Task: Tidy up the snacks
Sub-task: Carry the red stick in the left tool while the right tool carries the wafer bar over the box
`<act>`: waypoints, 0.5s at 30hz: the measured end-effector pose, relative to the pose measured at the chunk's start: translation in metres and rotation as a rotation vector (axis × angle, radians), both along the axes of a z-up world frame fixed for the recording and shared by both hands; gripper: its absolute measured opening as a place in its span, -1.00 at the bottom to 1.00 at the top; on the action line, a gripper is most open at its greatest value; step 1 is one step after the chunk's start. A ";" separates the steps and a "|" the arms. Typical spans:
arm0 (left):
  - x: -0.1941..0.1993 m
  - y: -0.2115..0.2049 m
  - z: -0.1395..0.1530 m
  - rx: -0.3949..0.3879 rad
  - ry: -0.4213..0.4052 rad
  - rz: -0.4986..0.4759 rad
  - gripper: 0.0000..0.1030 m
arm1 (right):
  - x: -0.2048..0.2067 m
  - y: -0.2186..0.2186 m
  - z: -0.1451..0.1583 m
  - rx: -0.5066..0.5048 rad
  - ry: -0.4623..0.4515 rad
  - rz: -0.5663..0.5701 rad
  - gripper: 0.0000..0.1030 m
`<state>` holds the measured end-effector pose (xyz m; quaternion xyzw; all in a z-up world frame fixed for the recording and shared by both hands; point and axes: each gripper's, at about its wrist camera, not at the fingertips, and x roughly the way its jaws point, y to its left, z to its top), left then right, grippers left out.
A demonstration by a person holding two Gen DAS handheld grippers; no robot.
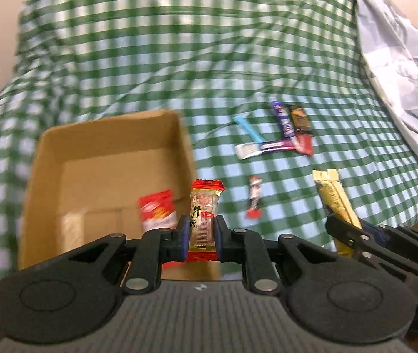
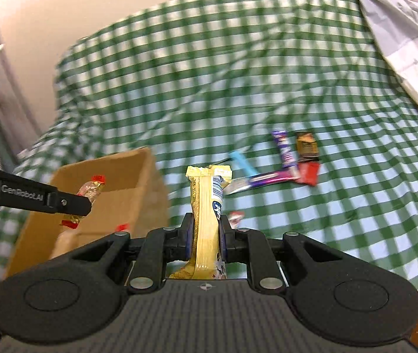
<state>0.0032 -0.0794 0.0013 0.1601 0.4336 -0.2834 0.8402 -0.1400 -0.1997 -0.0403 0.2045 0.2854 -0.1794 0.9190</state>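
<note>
My left gripper (image 1: 199, 226) is shut on a red-ended clear candy bar (image 1: 204, 206), held upright over the right front corner of the open cardboard box (image 1: 47, 158). A red snack packet (image 1: 157, 210) lies inside the box. My right gripper (image 2: 206, 229) is shut on a yellow wafer bar (image 2: 207, 206), held upright to the right of the box (image 2: 147, 182). The right gripper and yellow bar also show in the left wrist view (image 1: 336, 203). The left gripper with its candy bar shows over the box in the right wrist view (image 2: 88, 197).
Loose snacks lie on the green checked cloth (image 1: 179, 58): a blue stick (image 1: 248, 126), purple bars (image 1: 282, 117), a brown bar (image 1: 298, 117), a red packet (image 1: 304, 144) and a small red-and-white packet (image 1: 254, 197). A crumpled pale sheet (image 1: 400, 67) lies at the right.
</note>
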 end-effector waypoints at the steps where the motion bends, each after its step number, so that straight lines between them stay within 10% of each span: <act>1: -0.003 0.013 0.002 0.003 -0.006 0.016 -0.64 | -0.003 0.011 0.003 0.000 -0.003 0.019 -0.66; 15: -0.046 0.147 0.008 -0.001 -0.035 0.166 -0.64 | -0.019 0.132 0.016 -0.049 0.036 0.241 -0.66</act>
